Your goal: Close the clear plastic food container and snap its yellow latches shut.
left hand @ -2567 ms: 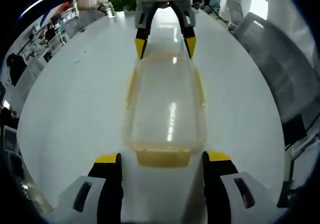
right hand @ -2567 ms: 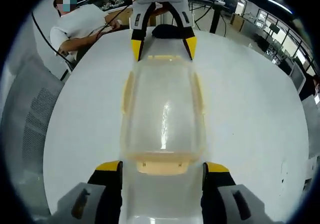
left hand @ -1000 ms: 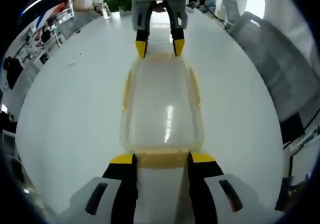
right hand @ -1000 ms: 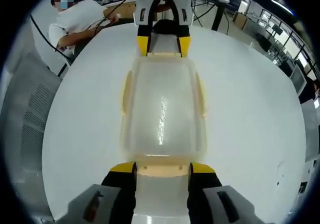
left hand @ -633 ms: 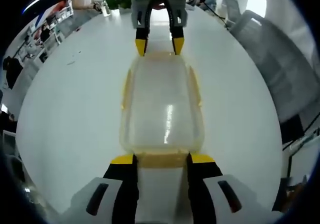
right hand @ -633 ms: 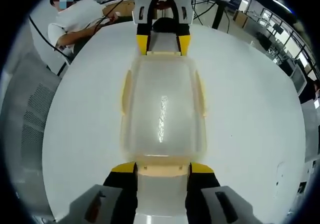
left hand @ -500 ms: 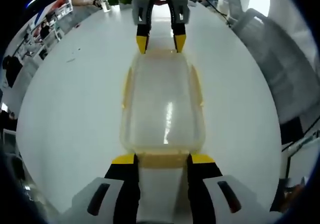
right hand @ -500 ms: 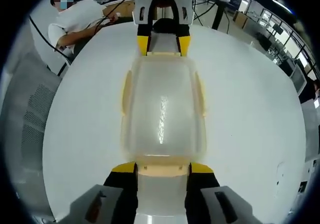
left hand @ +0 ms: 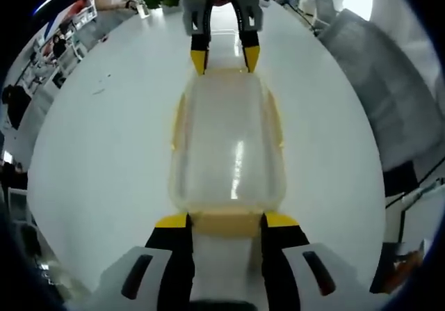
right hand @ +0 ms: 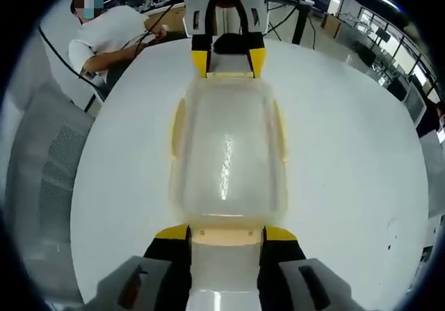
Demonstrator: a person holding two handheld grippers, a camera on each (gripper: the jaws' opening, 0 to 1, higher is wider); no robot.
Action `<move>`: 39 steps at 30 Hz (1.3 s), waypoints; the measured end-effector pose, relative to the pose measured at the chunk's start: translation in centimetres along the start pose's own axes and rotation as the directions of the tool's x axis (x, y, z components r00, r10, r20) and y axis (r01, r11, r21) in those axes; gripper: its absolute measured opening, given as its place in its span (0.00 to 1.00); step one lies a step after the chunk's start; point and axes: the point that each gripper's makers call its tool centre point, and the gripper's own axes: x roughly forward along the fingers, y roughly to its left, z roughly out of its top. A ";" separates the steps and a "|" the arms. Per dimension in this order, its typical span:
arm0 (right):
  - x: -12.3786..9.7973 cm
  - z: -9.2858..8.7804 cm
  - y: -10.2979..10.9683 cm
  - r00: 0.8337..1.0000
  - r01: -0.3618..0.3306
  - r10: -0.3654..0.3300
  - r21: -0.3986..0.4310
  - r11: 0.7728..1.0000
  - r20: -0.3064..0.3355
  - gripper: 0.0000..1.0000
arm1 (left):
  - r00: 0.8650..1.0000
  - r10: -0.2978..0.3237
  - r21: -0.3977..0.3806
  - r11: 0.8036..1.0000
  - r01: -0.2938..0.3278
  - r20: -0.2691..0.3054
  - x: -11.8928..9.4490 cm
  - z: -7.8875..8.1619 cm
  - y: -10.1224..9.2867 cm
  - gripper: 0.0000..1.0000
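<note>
Left gripper [left hand: 217,220] and right gripper [right hand: 216,233] each stand narrowed about an end latch [left hand: 226,222] of the clear container [left hand: 228,147], lidded, on the white table [left hand: 104,151]. Whether the latches are snapped cannot be told. The right gripper view adds a seated person [right hand: 115,36].

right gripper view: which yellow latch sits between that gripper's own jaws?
The end latch at the bottom of the view, flanked by the right gripper. The far end latch is at the left gripper; the side latches are untouched.
</note>
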 end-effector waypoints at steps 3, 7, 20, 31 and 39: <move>-0.7 0.0 0.0 1.000 0.007 -0.007 -0.001 1.000 0.007 0.34 | 1.000 0.006 0.003 1.000 -0.006 0.000 -0.5 0.5 -0.1 0.35; -1.7 -0.1 0.1 1.000 0.010 -0.009 -0.004 1.000 0.004 0.34 | 1.000 0.010 0.009 1.000 -0.010 0.003 -1.1 1.2 0.0 0.35; -4.7 -0.9 -0.2 0.999 0.038 -0.038 0.000 0.999 0.012 0.34 | 0.999 0.034 0.029 0.999 -0.034 0.018 -2.2 3.9 0.8 0.35; -6.6 -2.1 -0.5 0.998 0.063 -0.063 -0.010 0.998 0.012 0.34 | 0.998 0.056 0.040 0.998 -0.057 0.026 -2.8 5.9 1.2 0.35; -8.0 -3.4 -0.9 0.997 0.078 -0.078 -0.017 0.997 0.019 0.34 | 0.997 0.071 0.041 0.997 -0.073 0.029 -2.7 7.8 1.5 0.35</move>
